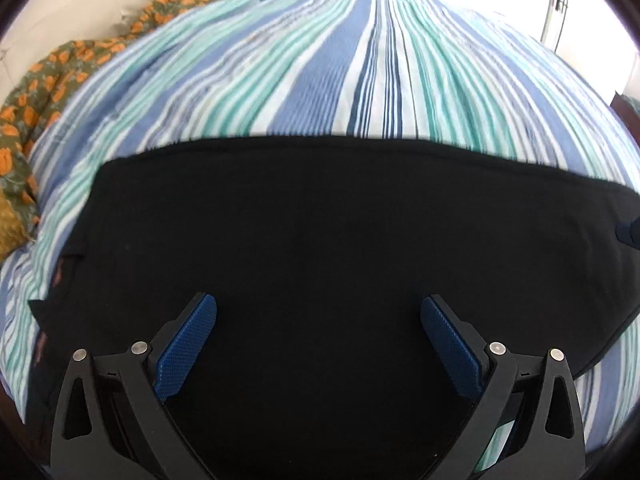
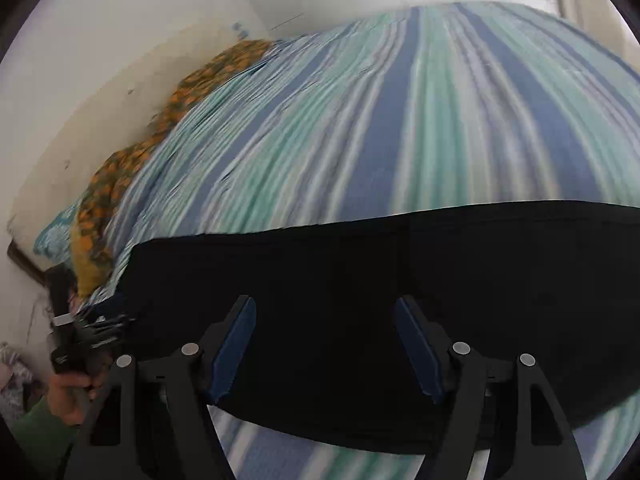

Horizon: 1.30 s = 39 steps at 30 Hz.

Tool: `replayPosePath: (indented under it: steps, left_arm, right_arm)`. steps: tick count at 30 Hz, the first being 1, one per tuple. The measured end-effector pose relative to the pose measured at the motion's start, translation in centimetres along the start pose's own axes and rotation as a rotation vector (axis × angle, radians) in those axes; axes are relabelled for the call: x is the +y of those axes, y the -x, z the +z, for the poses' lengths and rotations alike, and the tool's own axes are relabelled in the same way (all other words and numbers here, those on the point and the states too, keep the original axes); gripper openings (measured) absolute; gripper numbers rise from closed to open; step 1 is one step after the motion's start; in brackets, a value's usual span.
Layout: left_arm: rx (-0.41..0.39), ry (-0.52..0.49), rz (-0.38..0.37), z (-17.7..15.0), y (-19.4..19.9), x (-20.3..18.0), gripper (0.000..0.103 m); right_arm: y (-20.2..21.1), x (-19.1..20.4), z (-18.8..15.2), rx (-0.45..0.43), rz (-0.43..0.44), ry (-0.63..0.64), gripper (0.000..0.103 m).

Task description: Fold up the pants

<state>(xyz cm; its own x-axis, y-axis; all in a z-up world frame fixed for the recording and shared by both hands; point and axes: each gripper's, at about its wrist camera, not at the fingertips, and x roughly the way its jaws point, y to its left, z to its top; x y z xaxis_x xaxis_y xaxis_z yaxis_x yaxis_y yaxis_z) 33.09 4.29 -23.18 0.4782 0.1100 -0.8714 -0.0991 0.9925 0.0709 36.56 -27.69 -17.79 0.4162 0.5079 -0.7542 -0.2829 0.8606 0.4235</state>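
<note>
Black pants lie flat in a wide band across a striped bed sheet. My left gripper hovers over the middle of the dark cloth, open, nothing between its blue pads. In the right wrist view the pants again fill the lower half, with their near edge just under the fingers. My right gripper is open above them and holds nothing. The left gripper also shows there at the pants' left end, blurred, carried by a hand in a green sleeve.
The blue, teal and white striped sheet stretches far beyond the pants. A crumpled green and orange floral blanket is bunched along the left side against a pale wall. A dark wooden bed edge shows at the right.
</note>
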Motion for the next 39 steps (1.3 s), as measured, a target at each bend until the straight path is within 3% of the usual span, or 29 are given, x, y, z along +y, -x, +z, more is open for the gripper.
replayPosePath:
  steps: [2,4,6,8,10,13,15,17,19,21,24,27,29,31,33,36,39]
  left_arm:
    - [-0.02,-0.015,-0.018,-1.2,-0.8,0.1,0.102]
    - [-0.049,0.002,-0.054,-1.8,-0.8,0.7,0.102]
    - [-0.06,0.007,-0.064,-2.0,-0.8,0.8,0.102]
    - [-0.073,0.001,-0.054,-2.2,-0.7,0.5,0.102]
    - [-0.079,-0.002,-0.045,-2.4,-0.7,0.4,0.102]
    - [-0.064,0.0,-0.017,-1.5,0.3,0.4,0.102]
    - [-0.104,-0.003,0.013,-1.2,3.0,0.3,0.102]
    - [-0.154,-0.005,-0.036,-2.4,6.9,-0.1,0.102]
    - [-0.155,-0.004,-0.142,-4.8,10.3,-0.8,0.102]
    - [-0.12,-0.026,-0.261,-8.2,12.7,-2.4,0.102]
    - [-0.034,-0.114,-0.365,-13.4,14.0,-5.3,0.102]
    - [0.026,-0.221,-0.314,-18.1,14.0,-7.6,0.102]
    - [0.052,-0.22,-0.28,-19.2,13.6,-6.9,0.102]
    - [0.027,-0.216,-0.252,-19.7,14.3,-5.1,0.102]
    - [0.015,-0.195,-0.196,-19.9,14.5,-3.0,0.102]
    - [0.011,-0.112,-0.181,-19.7,14.7,0.6,0.102]
    - [-0.015,-0.024,-0.17,-18.9,15.5,4.3,0.102]
  right_arm:
    - [-4.8,2.9,0.3,0.099,0.077,0.004,0.072]
    - [-7.7,3.1,0.0,0.161,0.035,-0.005,0.072]
    - [-7.6,1.3,-0.3,0.15,-0.007,-0.034,0.068]
    - [-4.8,-2.4,-0.4,0.086,-0.059,-0.107,0.068]
    - [-0.5,-6.8,-0.4,0.028,-0.168,-0.177,0.069]
    - [6.4,-12.4,-2.4,-0.004,-0.424,-0.243,0.069]
    - [11.4,-13.4,-4.5,-0.044,-0.538,-0.252,0.07]
    - [16.2,-12.2,-7.0,-0.099,-0.54,-0.226,0.071]
    - [19.6,-9.1,-10.1,-0.132,-0.519,-0.184,0.078]
    - [21.7,-5.6,-13.7,-0.143,-0.443,-0.168,0.083]
    - [21.4,-0.6,-19.3,-0.105,-0.274,-0.192,0.084]
    - [20.0,0.6,-25.0,-0.031,-0.169,-0.266,0.084]
    - [19.2,0.6,-27.7,0.005,-0.184,-0.339,0.084]
    - [19.7,-0.7,-29.5,0.014,-0.199,-0.407,0.083]
    - [21.4,-1.3,-30.1,-0.004,-0.251,-0.425,0.083]
    - [23.0,-2.6,-29.9,0.012,-0.359,-0.445,0.084]
    - [24.0,-2.6,-29.5,0.001,-0.405,-0.489,0.084]
